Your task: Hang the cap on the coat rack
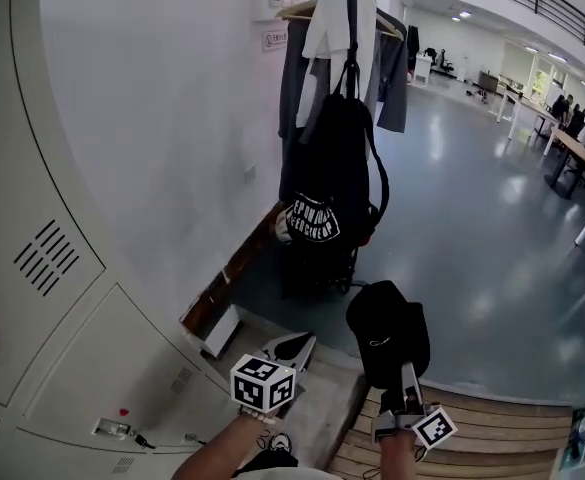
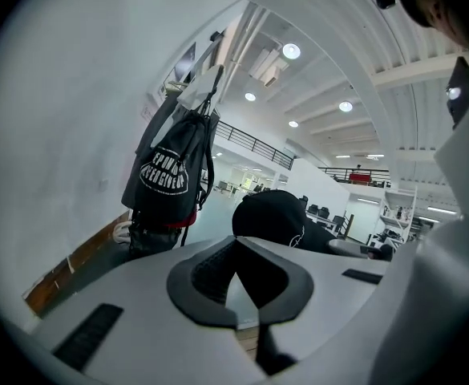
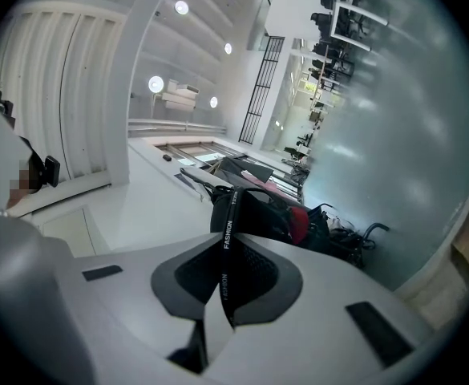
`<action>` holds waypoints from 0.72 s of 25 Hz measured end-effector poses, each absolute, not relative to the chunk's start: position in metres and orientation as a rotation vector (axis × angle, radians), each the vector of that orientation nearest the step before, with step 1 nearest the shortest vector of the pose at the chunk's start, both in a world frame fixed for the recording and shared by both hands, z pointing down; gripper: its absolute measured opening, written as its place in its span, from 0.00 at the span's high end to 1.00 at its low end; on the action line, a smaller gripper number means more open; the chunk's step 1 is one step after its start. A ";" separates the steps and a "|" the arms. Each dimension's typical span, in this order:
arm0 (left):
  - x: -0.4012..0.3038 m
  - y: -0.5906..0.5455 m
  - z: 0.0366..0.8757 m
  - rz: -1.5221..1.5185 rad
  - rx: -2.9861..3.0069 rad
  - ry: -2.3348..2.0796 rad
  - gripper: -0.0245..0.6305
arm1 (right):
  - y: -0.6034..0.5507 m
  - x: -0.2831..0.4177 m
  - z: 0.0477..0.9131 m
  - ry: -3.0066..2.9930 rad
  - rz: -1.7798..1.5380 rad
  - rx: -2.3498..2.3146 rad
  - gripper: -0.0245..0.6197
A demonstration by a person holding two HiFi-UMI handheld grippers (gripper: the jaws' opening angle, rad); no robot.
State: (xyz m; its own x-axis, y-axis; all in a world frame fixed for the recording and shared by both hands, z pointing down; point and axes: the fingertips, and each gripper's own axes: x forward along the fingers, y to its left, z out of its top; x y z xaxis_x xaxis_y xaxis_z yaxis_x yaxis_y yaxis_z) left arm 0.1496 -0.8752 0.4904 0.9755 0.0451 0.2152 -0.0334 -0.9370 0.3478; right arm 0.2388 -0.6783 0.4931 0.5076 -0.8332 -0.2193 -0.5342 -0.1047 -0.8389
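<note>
A black cap (image 1: 387,330) with a small white logo is held up in front of me, low in the head view. My right gripper (image 1: 405,376) is shut on its black printed strap (image 3: 226,247), which runs up between the pads. In the left gripper view the cap (image 2: 270,215) shows just past the jaws. My left gripper (image 1: 297,346) is beside the cap on its left, shut, with nothing in it. The coat rack (image 1: 317,10) stands ahead against the wall, carrying clothes and a black drawstring bag (image 1: 327,188). The same bag (image 2: 170,175) hangs at upper left in the left gripper view.
A white curved wall and cabinets (image 1: 92,268) fill the left side. Wooden steps (image 1: 492,428) lie under the grippers. A dark stroller-like object (image 1: 317,263) sits at the rack's foot. Tables and chairs (image 1: 572,148) stand far right on the shiny grey floor.
</note>
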 end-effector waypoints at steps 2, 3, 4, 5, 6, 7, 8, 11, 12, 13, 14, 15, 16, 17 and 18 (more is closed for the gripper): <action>0.156 -0.887 0.486 0.306 2.770 0.026 0.96 | -0.694 0.242 0.487 1.156 -0.363 -1.775 0.93; 0.159 -0.893 0.486 0.306 2.771 0.029 0.96 | -0.701 0.243 0.486 1.156 -0.358 -1.776 0.93; 0.161 -0.899 0.485 0.309 2.772 0.028 0.96 | -0.708 0.243 0.484 1.158 -0.355 -1.777 0.93; 0.163 -0.906 0.485 0.312 2.773 0.023 0.96 | -0.715 0.244 0.484 1.160 -0.352 -1.779 0.93; 0.165 -0.912 0.485 0.317 2.771 0.016 0.96 | -0.721 0.244 0.482 1.165 -0.349 -1.780 0.93; 0.167 -0.918 0.485 0.320 2.768 0.010 0.96 | -0.727 0.245 0.480 1.173 -0.343 -1.780 0.93; 0.169 -0.923 0.485 0.321 2.765 0.005 0.96 | -0.734 0.247 0.477 1.183 -0.334 -1.780 0.93; 0.178 -0.941 0.478 0.315 2.771 0.009 0.96 | -0.756 0.255 0.461 1.217 -0.295 -1.789 0.93; 0.181 -0.945 0.475 0.311 2.777 0.018 0.96 | -0.762 0.257 0.456 1.228 -0.280 -1.792 0.93; 0.183 -0.948 0.472 0.304 2.783 0.028 0.96 | -0.767 0.258 0.450 1.240 -0.264 -1.793 0.93; 0.185 -0.950 0.468 0.295 2.788 0.038 0.96 | -0.772 0.259 0.443 1.254 -0.247 -1.791 0.93; 0.186 -0.952 0.464 0.285 2.793 0.047 0.96 | -0.776 0.260 0.436 1.268 -0.230 -1.783 0.93; 0.187 -0.953 0.459 0.274 2.798 0.054 0.96 | -0.781 0.262 0.429 1.282 -0.213 -1.769 0.93; 0.188 -0.955 0.454 0.263 2.801 0.059 0.96 | -0.785 0.263 0.422 1.293 -0.200 -1.754 0.93; 0.188 -0.956 0.450 0.253 2.802 0.062 0.96 | -0.790 0.265 0.415 1.303 -0.190 -1.740 0.93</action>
